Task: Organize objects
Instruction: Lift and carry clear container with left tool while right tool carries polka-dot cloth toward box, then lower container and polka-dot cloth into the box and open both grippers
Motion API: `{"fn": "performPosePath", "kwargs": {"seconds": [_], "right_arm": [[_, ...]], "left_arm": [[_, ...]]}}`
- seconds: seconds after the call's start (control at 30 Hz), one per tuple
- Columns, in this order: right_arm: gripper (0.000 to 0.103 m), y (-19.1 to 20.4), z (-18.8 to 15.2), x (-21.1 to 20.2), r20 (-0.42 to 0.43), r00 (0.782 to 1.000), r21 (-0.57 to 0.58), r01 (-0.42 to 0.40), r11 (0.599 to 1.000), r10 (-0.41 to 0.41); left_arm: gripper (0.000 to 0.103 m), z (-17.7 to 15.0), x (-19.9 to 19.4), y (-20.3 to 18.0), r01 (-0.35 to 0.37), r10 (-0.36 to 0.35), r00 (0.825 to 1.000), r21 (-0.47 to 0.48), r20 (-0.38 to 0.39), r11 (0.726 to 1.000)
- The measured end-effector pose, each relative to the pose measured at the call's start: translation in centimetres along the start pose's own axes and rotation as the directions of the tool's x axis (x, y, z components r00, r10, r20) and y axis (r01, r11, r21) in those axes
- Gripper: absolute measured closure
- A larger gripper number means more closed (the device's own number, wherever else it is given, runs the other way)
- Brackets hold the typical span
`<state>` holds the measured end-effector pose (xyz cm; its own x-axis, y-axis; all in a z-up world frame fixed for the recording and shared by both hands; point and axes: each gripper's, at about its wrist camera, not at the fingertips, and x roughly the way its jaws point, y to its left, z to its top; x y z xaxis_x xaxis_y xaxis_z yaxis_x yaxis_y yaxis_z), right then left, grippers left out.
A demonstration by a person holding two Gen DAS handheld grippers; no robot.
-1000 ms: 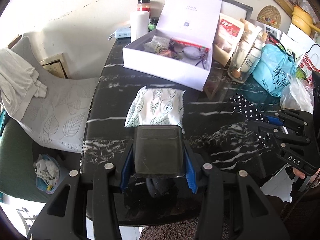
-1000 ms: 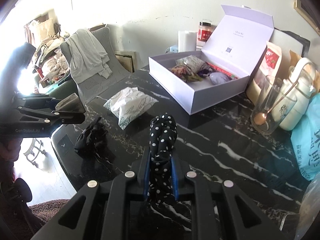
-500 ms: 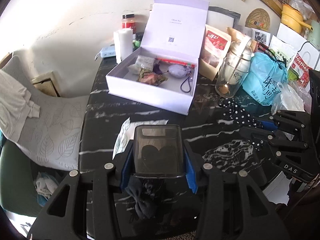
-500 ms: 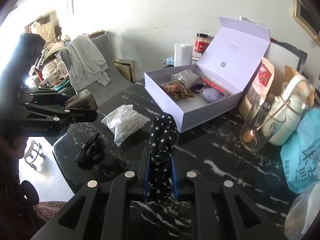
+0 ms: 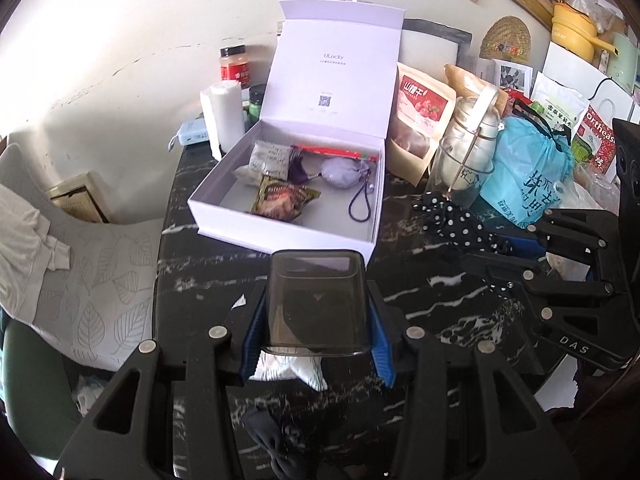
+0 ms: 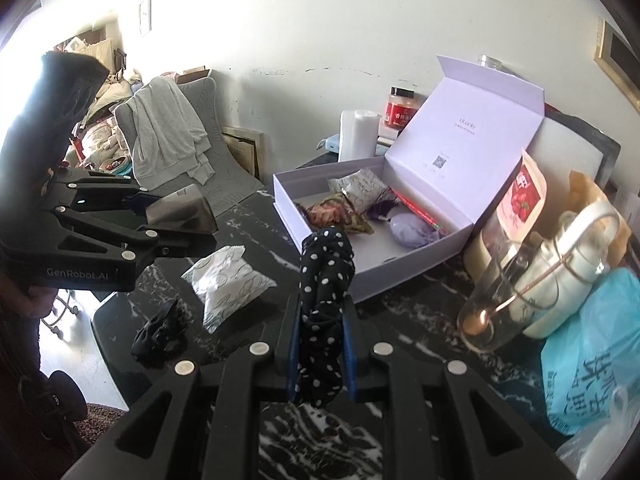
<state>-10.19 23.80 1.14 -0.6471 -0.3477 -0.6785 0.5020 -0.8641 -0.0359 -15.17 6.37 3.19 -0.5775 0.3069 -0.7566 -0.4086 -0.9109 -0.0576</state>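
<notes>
My left gripper (image 5: 316,320) is shut on a smoky translucent square container (image 5: 316,276), held above the black marble table (image 5: 420,296). In the right wrist view that container (image 6: 182,214) hangs at the left, short of the open white box (image 6: 400,276). My right gripper (image 6: 320,336) is shut on a black polka-dot fabric band (image 6: 326,264), just in front of the box's near corner. The box (image 5: 280,232) holds several small packets and a lilac pouch. A leaf-print packet (image 6: 228,284) and a black fabric piece (image 6: 160,328) lie on the table.
A glass with a spoon (image 6: 496,304), a white jug, a blue bag (image 6: 592,352) and snack pouches crowd the right side. A white roll (image 6: 356,136) and a red-lidded jar stand behind the box. A chair with grey cloth (image 6: 168,136) stands beyond the table's left edge.
Both grippers have risen and come closer to the white box with their loads. The leaf-print packet has slipped from ahead of the left gripper to beneath it.
</notes>
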Motion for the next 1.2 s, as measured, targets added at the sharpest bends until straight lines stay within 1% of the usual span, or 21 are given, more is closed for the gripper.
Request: {"fn": "performPosePath", "kwargs": {"seconds": [0.37, 0.87, 1.2], "right_arm": [[0.086, -2.5, 2.6, 2.4, -0.004, 1.0, 0.009, 0.017, 1.0, -0.017], [0.086, -6.1, 6.0, 8.2, -0.029, 0.999, 0.022, 0.018, 1.0, -0.018], [0.086, -8.0, 8.1, 11.6, -0.038, 0.999, 0.012, 0.032, 0.999, -0.031]], "left_arm": [[0.06, 4.3, 3.9, 0.5, 0.026, -0.026, 1.0, 0.022, -0.015, 0.999], [0.06, 9.8, 11.2, 2.8, 0.044, -0.042, 0.998, 0.032, -0.053, 0.999], [0.06, 12.5, 15.1, 4.4, 0.041, -0.038, 0.998, 0.051, -0.057, 0.998]]}}
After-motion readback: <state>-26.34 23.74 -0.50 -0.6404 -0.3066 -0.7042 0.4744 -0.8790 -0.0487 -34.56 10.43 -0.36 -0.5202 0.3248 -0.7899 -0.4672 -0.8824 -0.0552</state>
